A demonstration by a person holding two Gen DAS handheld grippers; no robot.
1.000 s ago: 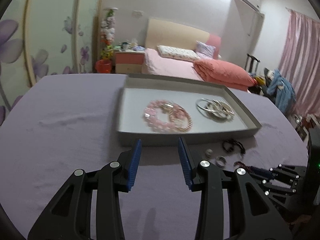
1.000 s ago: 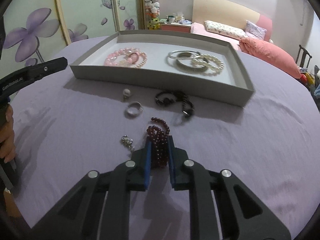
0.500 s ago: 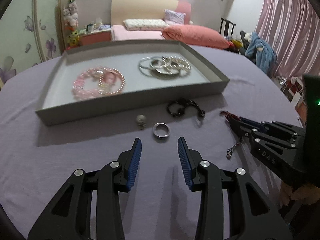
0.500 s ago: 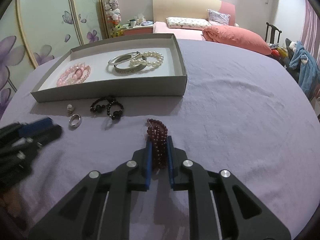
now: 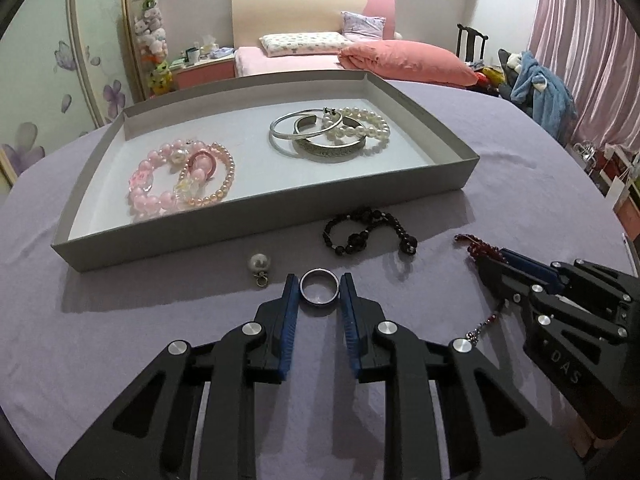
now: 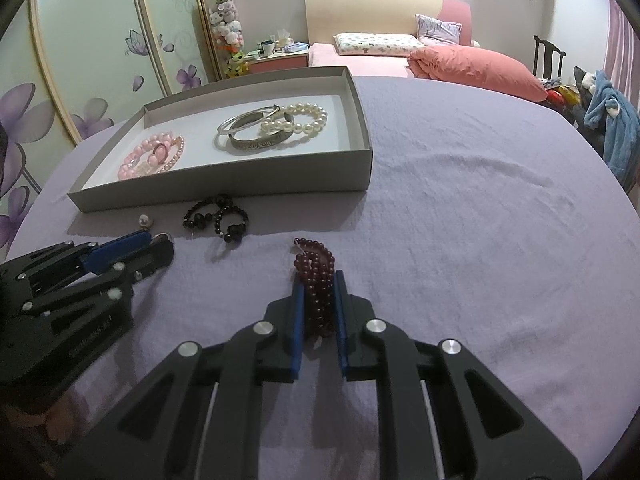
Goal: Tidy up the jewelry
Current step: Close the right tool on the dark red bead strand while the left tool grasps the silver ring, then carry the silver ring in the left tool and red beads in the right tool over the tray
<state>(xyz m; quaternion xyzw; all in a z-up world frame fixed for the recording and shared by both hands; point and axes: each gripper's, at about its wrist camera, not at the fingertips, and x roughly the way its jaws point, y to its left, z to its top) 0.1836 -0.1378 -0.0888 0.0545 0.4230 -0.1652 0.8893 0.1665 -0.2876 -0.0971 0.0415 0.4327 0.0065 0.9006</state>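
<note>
A grey tray [image 5: 256, 224] on the purple cloth holds pink bead bracelets [image 5: 180, 178], silver bangles [image 5: 316, 136] and a white pearl bracelet [image 5: 360, 126]. In front of it lie a pearl charm [image 5: 259, 265], a silver ring [image 5: 319, 286] and a black bead bracelet [image 5: 366, 232]. My left gripper [image 5: 319, 288] is open with the ring between its fingertips, on the cloth. My right gripper [image 6: 317, 284] is shut on a dark red bead bracelet [image 6: 316, 276]; it also shows in the left wrist view [image 5: 492, 256]. A small silver charm [image 5: 476, 332] lies under it.
The tray [image 6: 224, 184] sits at the far left in the right wrist view, with the black bracelet [image 6: 218, 218] before it. A bed [image 5: 360, 60], a chair with clothes [image 5: 536, 88] and pink curtains stand beyond the table.
My left gripper has moved forward and down so the silver ring now lies between its fingers. My right gripper still holds the red bracelet and has shifted slightly.
</note>
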